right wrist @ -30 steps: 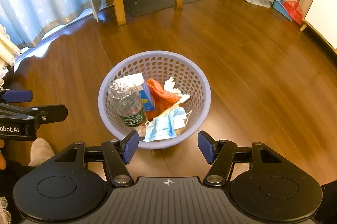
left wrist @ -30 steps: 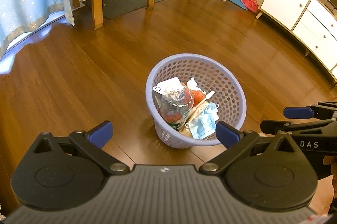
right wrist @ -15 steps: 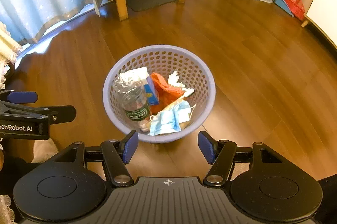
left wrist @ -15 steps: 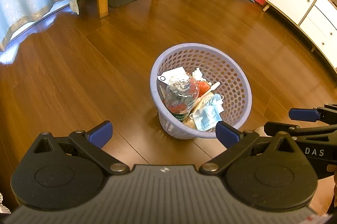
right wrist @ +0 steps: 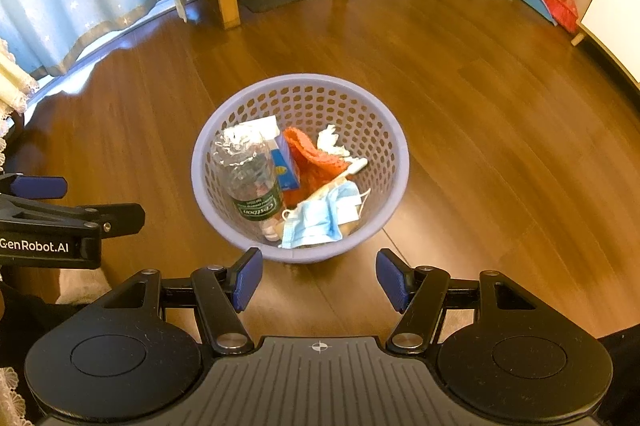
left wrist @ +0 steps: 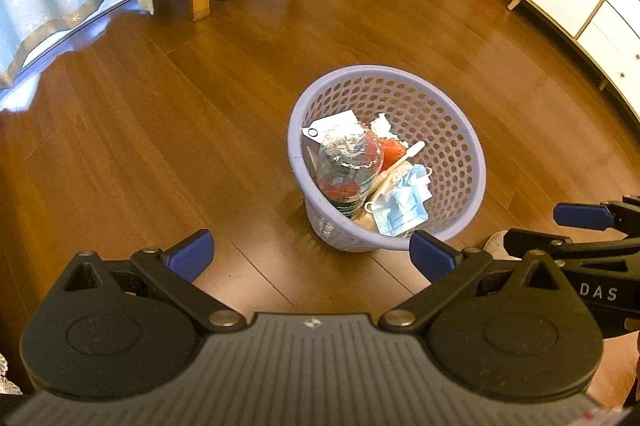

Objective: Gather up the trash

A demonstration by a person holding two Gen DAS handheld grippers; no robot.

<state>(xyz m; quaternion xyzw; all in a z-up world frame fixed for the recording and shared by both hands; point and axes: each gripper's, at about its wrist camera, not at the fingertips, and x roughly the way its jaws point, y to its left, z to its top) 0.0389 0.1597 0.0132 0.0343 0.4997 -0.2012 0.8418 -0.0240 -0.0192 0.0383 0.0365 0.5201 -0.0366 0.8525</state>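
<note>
Sitting on the brown floor (right wrist: 500, 146), the purple basket (right wrist: 384, 130) is out in front of both grippers, past the blue tips, not between them. The left gripper (left wrist: 311, 253) has its jaws spread wide with nothing in them. The right gripper (right wrist: 319, 280) is partly open and empty too; the basket's near rim is just ahead of its tips. Inside the basket lie a squashed clear bottle (right wrist: 250, 178), an orange net (right wrist: 316, 158), a blue face mask (right wrist: 320, 218) and a small white crumpled paper (right wrist: 330, 140).
</note>
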